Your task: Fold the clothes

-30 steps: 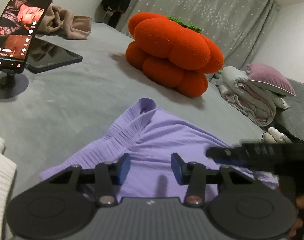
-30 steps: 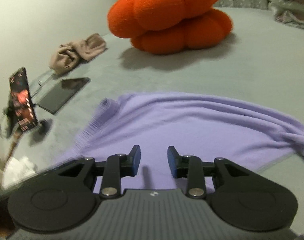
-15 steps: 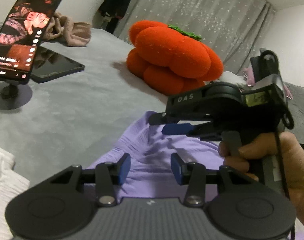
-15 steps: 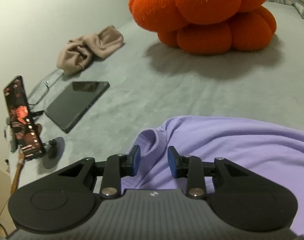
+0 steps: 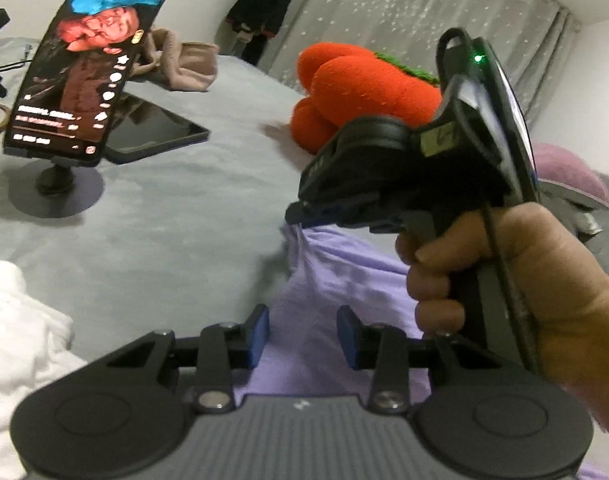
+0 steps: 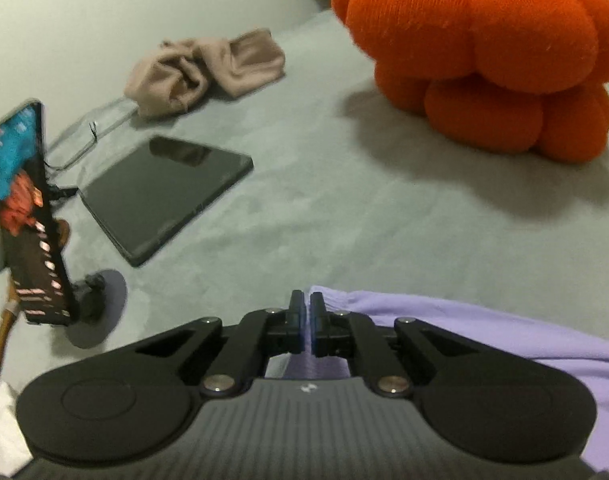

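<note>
A bedroom in a home. Wide bed [image 6: 304, 208] under a soft grey cover, carrying an orange pumpkin-shaped plush cushion [image 6: 480, 56] toward its far edge. Grey star-dotted curtains [image 5: 404, 20] behind. Rolled bedding and a mauve pillow [image 5: 568, 168] at the right edge. Phone on a stand [image 5: 84, 60], a dark tablet [image 6: 160, 192] and a crumpled beige garment [image 6: 208, 68] near the left edge.

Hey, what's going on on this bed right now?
A person is folding a purple garment on a grey bed, one gripping tool in each hand. The right tool has shut on the garment's ribbed edge and lifts it. The left tool hovers open over the cloth, holding nothing. A phone on a stand, a tablet and an orange plush pumpkin lie beyond.
</note>
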